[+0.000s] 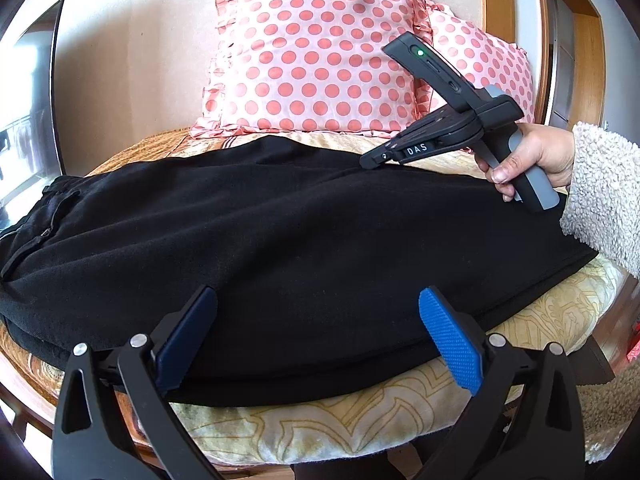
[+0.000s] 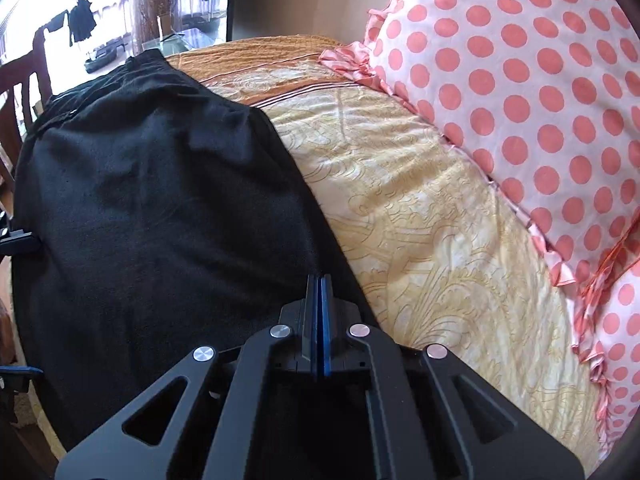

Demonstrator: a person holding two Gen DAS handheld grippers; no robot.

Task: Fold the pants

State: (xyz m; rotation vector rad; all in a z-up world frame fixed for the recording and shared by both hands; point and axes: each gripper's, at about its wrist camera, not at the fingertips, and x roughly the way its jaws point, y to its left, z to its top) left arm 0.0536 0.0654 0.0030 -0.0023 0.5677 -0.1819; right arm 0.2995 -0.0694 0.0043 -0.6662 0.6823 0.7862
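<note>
Black pants [image 1: 280,236] lie flat across the bed, folded lengthwise, waistband at the left. My left gripper [image 1: 316,308] is open, its blue pads [image 1: 450,340] spread over the near edge of the pants, holding nothing. My right gripper [image 1: 370,159] is at the far edge of the pants, seen from the side. In the right wrist view the right gripper [image 2: 320,284] is shut, its pads pressed together over the pants' edge [image 2: 160,200]; I see no cloth between them. The left gripper's tips [image 2: 16,240] show at the left edge there.
A yellow-and-orange patterned bedspread [image 2: 420,220] covers the bed. Pink polka-dot pillows [image 1: 320,56] lean against the wall behind the pants. A dark wooden chair [image 2: 20,88] and a window are beyond the waistband end. A dark screen [image 1: 36,92] is at the left.
</note>
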